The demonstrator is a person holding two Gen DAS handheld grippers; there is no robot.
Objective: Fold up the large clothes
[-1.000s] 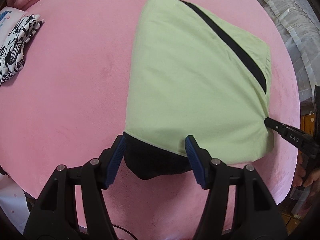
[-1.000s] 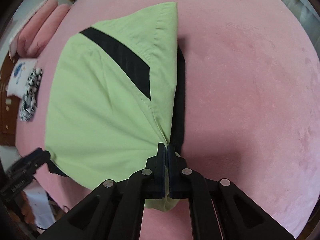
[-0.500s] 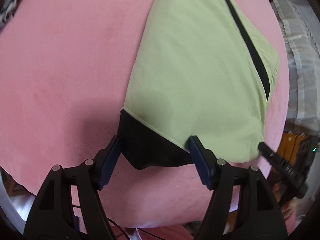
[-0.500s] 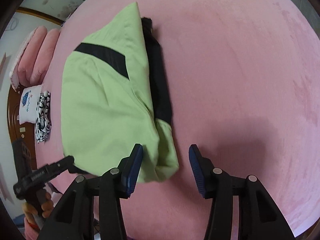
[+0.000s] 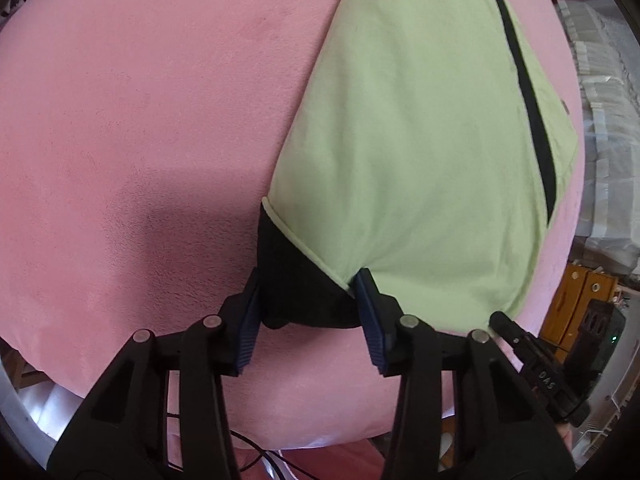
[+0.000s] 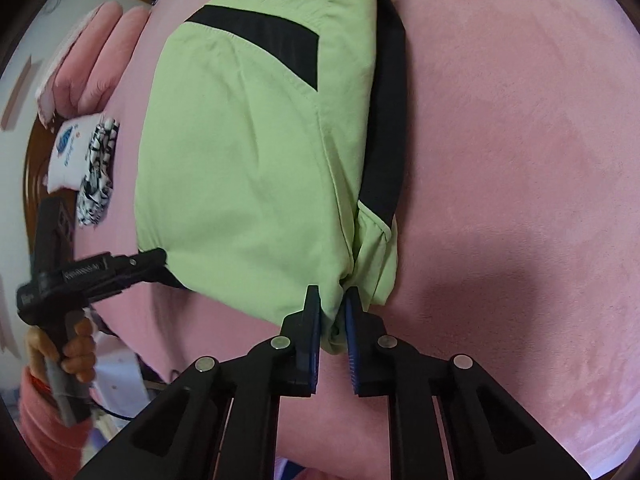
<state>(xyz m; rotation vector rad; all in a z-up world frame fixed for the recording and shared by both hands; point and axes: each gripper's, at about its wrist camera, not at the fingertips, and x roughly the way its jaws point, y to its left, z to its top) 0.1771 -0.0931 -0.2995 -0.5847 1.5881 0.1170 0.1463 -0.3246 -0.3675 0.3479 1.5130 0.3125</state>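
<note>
A lime-green garment (image 5: 420, 140) with black stripes lies folded on the pink bed (image 5: 140, 120). Its black corner (image 5: 304, 280) sits between the fingers of my left gripper (image 5: 308, 300). Those jaws are closing, with a wide gap left between the pads. In the right wrist view the same garment (image 6: 240, 180) fills the middle. My right gripper (image 6: 334, 308) is closing, and its pads pinch a bunched green corner. The left gripper (image 6: 160, 258) shows there at the garment's near left corner, held by a hand (image 6: 78, 352). The right gripper's tip (image 5: 500, 320) shows at the garment's lower right edge.
A small stack of folded clothes (image 6: 80, 156) and pink pillows (image 6: 100, 52) lie at the far left of the bed (image 6: 520, 160). Past the bed's right edge stand a wooden cabinet (image 5: 576, 300) and white lace fabric (image 5: 600, 120).
My left gripper came down onto the black corner and its jaws narrowed. My right gripper let go of the fold, opened, shifted, and has closed on the green corner.
</note>
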